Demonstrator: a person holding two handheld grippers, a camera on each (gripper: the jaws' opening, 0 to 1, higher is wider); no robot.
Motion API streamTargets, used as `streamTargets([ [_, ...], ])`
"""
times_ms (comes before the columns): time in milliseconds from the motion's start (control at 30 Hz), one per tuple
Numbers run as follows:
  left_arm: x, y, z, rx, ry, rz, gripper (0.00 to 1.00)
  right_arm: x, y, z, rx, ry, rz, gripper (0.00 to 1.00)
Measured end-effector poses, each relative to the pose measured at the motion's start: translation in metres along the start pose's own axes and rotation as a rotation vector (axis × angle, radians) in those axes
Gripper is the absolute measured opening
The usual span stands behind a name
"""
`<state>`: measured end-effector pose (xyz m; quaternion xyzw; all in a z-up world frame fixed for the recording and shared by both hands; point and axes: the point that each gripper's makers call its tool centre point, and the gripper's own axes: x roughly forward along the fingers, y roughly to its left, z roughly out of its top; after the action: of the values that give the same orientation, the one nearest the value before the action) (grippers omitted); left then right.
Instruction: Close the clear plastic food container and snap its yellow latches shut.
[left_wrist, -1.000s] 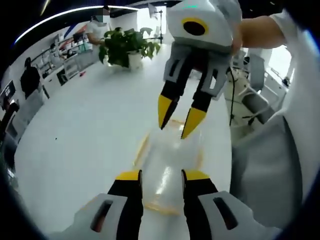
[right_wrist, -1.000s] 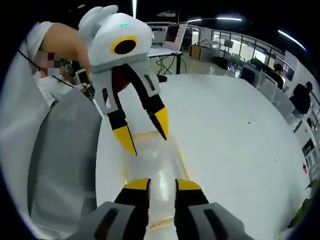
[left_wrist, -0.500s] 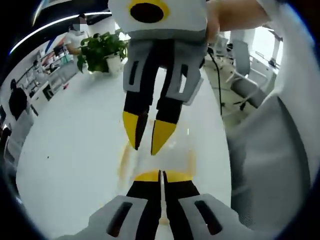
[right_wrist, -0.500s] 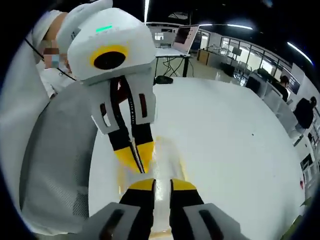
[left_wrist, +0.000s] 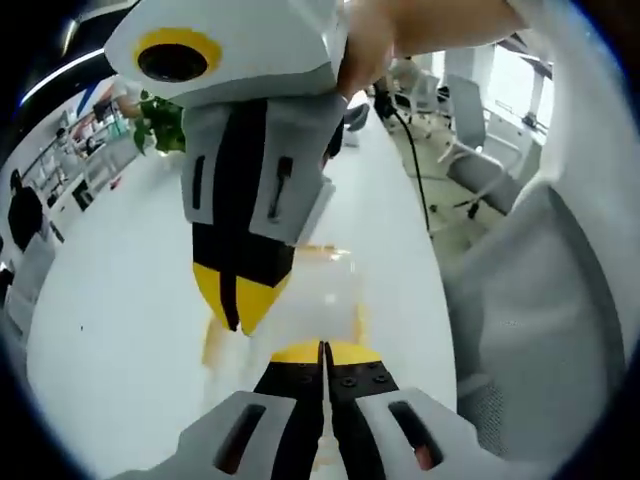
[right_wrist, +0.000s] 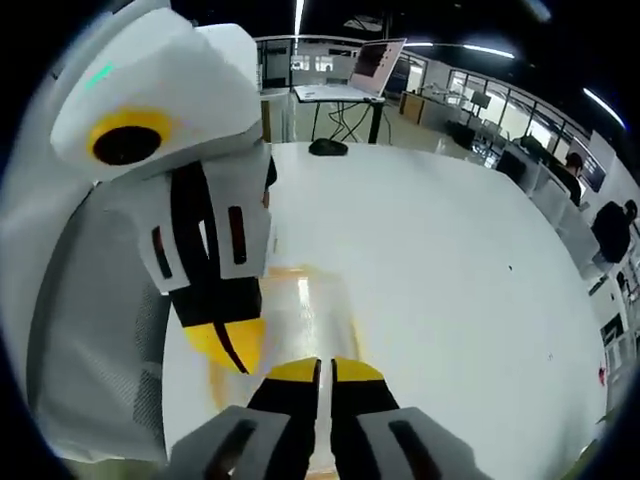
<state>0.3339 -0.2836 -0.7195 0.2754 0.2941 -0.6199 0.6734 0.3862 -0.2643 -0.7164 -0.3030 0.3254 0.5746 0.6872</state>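
The clear plastic food container (left_wrist: 310, 285) lies on the white table (left_wrist: 110, 300), with yellow latches (left_wrist: 213, 340) along its sides. My left gripper (left_wrist: 322, 350) is shut, its tips over the near end of the lid. My right gripper (left_wrist: 238, 302) comes down from above, shut too, with its yellow tips at the container's left side. In the right gripper view the container (right_wrist: 300, 300) lies just ahead of my right gripper (right_wrist: 325, 368), whose jaws stand almost touching. My left gripper (right_wrist: 228, 345) hangs shut over the container's left edge. I cannot tell whether the tips touch the lid.
A potted plant (left_wrist: 160, 120) stands at the far end of the table. A small dark object (right_wrist: 327, 147) lies near the table's far edge, with a laptop (right_wrist: 375, 65) on a desk beyond. Office chairs (left_wrist: 480, 150) and the person's grey clothing (left_wrist: 540, 300) are beside the table.
Both grippers' jaws have gone from open to shut. The two grippers have drawn closer together and lower over the container.
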Motion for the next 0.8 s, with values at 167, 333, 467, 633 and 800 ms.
streamTargets([
  [167, 0.000, -0.007, 0.004, -0.015, -0.015, -0.015, 0.00, 0.002, -0.006, 0.000, -0.002, 0.005, -0.010, 0.02],
  [333, 0.002, -0.011, 0.004, -0.014, -0.018, -0.024, 0.00, 0.004, -0.014, -0.001, 0.022, 0.004, -0.022, 0.07],
  [467, 0.006, -0.014, 0.003, -0.013, -0.014, -0.019, 0.00, 0.008, -0.019, -0.002, 0.037, 0.005, -0.024, 0.09],
  [633, 0.006, -0.021, 0.002, -0.004, -0.014, -0.026, 0.00, 0.010, -0.018, -0.006, 0.061, 0.025, 0.006, 0.21],
  [800, 0.005, -0.021, 0.002, 0.007, -0.015, -0.012, 0.06, 0.012, -0.020, -0.006, 0.069, 0.026, 0.034, 0.27],
])
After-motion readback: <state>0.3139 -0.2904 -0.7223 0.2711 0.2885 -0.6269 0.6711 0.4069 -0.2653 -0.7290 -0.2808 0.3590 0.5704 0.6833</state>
